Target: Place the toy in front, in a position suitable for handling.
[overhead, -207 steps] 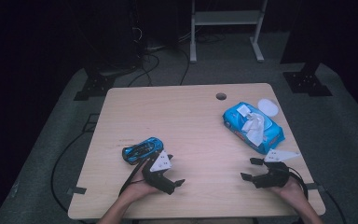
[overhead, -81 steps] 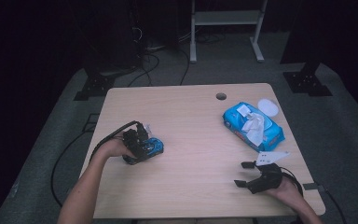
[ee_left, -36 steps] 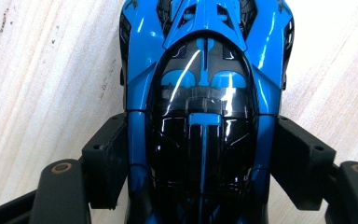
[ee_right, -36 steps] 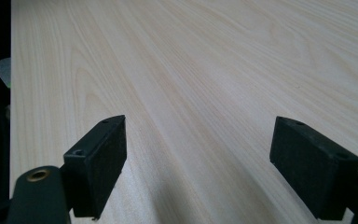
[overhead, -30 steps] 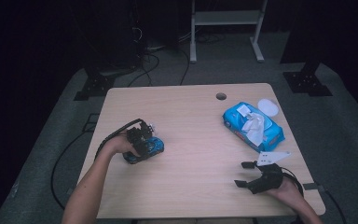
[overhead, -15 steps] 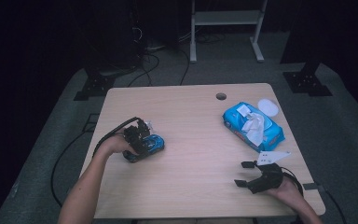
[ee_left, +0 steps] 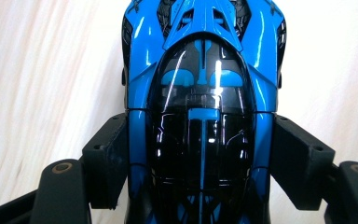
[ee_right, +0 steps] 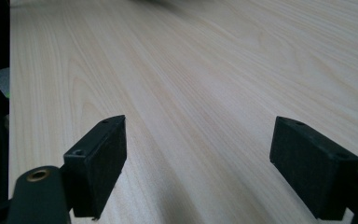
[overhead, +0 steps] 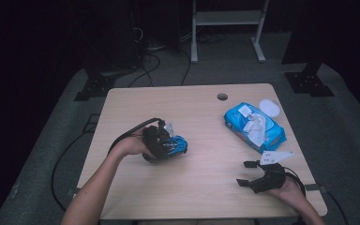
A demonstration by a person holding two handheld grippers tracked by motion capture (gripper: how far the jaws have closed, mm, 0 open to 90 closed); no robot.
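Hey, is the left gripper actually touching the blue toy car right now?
Touching. In the left gripper view the left gripper has both black pads pressed flat against the sides of the blue toy car, no gap either side.

One wooden table (overhead: 201,185) stood in the room. On it I counted one blue toy car (overhead: 176,145), one blue pack of wet wipes (overhead: 255,127) and one small round white lid (overhead: 269,107). There were two handheld grippers: the left gripper (overhead: 161,143) and the right gripper (overhead: 247,173), each with two black jaws and one trailing cable. Two forearms reached in. The tabletop had one round hole (overhead: 222,96). Behind stood one white frame (overhead: 227,18).
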